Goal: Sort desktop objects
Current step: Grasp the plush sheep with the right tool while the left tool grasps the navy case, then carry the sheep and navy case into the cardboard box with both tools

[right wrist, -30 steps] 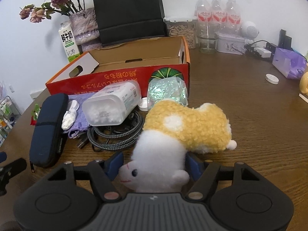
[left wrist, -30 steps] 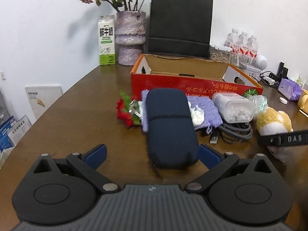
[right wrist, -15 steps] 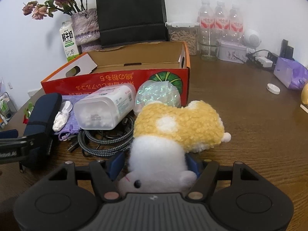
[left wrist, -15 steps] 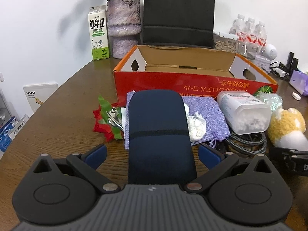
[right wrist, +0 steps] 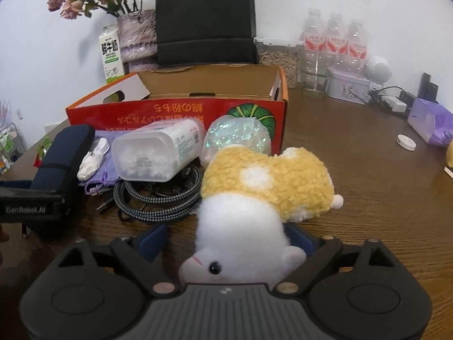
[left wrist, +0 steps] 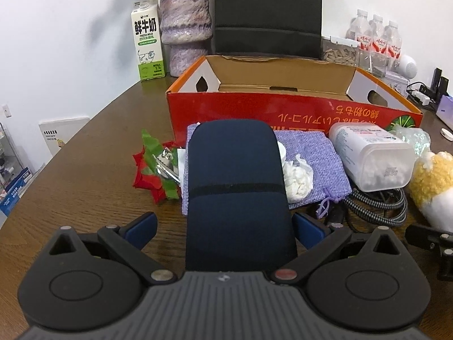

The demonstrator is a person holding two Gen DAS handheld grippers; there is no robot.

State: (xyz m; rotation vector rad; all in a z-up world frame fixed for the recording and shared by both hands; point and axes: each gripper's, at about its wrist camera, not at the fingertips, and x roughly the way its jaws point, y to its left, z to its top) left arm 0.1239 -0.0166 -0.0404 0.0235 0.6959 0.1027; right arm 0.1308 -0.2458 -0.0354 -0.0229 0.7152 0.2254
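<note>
Plush yellow-and-white toy hamster (right wrist: 263,195) lies between opening right gripper (right wrist: 226,240) jaws | left gripper (left wrist: 223,226) wide around dark navy zipped case (left wrist: 235,187), pads apart | brown wooden table (right wrist: 368,198)

case (left wrist: 237,187) on pouch (left wrist: 308,167) | box (left wrist: 283,107) behind | plush (left wrist: 433,181) right

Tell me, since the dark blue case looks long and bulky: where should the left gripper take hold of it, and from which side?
Grip the dark blue case across its narrow width at the near end, coming in from the near table edge along its length. It lies flat and lengthwise, already between the left gripper's open fingers, its long straight sides facing them; the far end rests on the purple pouch.
</note>
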